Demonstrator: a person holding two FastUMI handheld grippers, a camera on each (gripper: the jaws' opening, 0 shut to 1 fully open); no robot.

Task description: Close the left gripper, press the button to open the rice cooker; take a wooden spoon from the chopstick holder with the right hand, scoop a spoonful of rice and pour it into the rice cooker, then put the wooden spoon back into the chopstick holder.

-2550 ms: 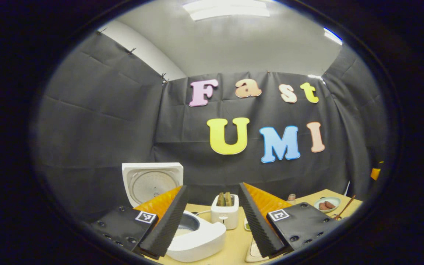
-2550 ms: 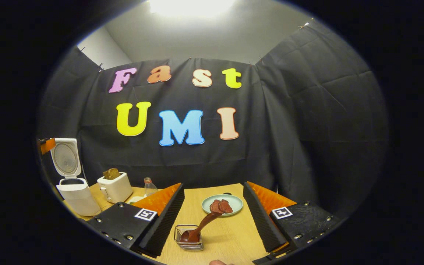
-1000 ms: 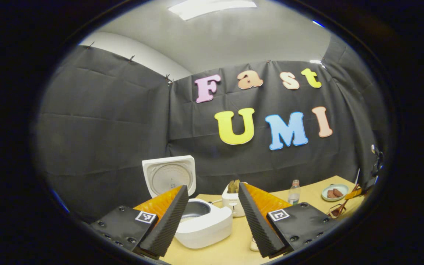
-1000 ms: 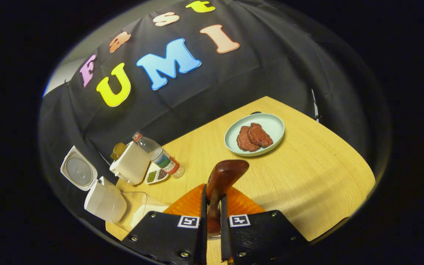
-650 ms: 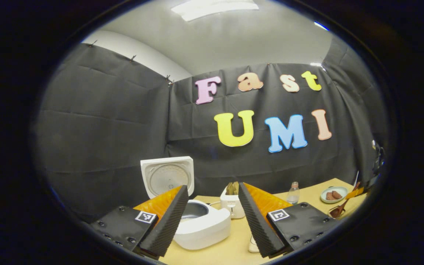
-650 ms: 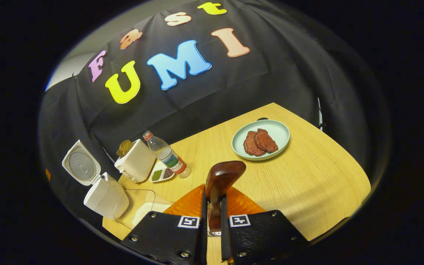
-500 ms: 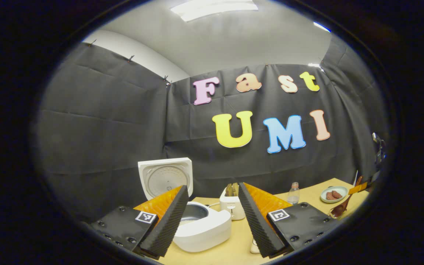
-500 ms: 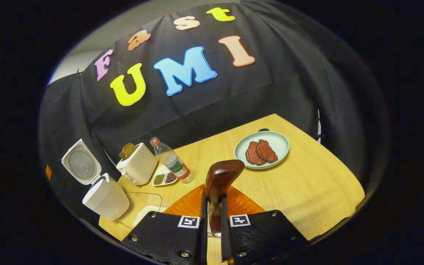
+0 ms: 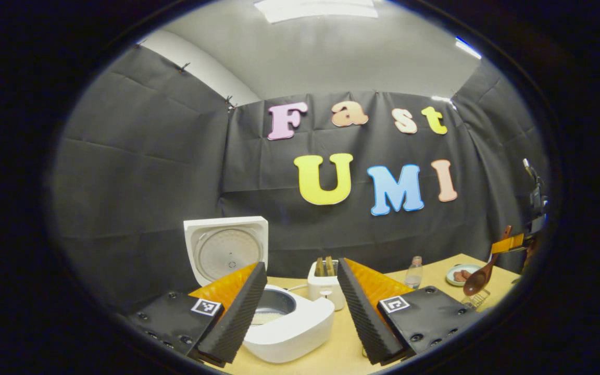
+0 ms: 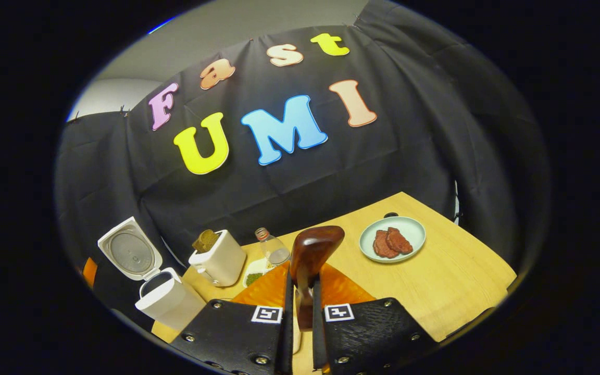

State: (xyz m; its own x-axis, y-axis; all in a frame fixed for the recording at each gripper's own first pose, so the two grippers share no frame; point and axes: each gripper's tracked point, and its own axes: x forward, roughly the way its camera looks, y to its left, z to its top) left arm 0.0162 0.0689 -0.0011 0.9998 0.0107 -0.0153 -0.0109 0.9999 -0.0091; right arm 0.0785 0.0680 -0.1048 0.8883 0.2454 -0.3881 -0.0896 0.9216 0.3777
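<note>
On my feed I see a light wooden table (image 10: 435, 291) with a white two-slot toaster (image 10: 219, 263) standing on it, brown toast slices (image 10: 205, 240) poking out of its top. Just beside the toaster stands a clear plastic bottle with a red cap (image 10: 274, 249), and in front of it lies a small white dish of green and dark grains (image 10: 254, 274). Well apart, toward the far edge, I see a pale green round plate (image 10: 409, 229) carrying two reddish-brown meat slices (image 10: 391, 242).
</note>
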